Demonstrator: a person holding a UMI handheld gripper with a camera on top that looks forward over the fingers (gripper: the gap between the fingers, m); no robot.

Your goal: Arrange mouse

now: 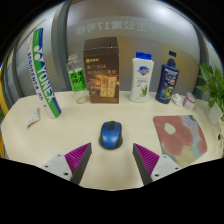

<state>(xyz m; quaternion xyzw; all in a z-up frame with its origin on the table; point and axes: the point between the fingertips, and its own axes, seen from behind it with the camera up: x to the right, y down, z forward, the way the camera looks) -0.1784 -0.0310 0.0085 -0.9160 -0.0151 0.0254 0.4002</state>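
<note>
A blue and black mouse (110, 134) lies on the beige table (60, 125), just ahead of my fingers and centred between them. A mouse mat (178, 134) with a pink and grey pattern lies to the right of the mouse, beyond my right finger. My gripper (112, 158) is open and empty, with its purple pads (78, 156) wide apart, one at either side below the mouse. Nothing is between the fingers.
Along the back stand a green and white tube (44, 72), a clear bottle (76, 79), a brown box (101, 71), a white bottle (142, 77) and a blue bottle (168, 78). A plant (212, 84) is at far right. A small white item (33, 116) lies left.
</note>
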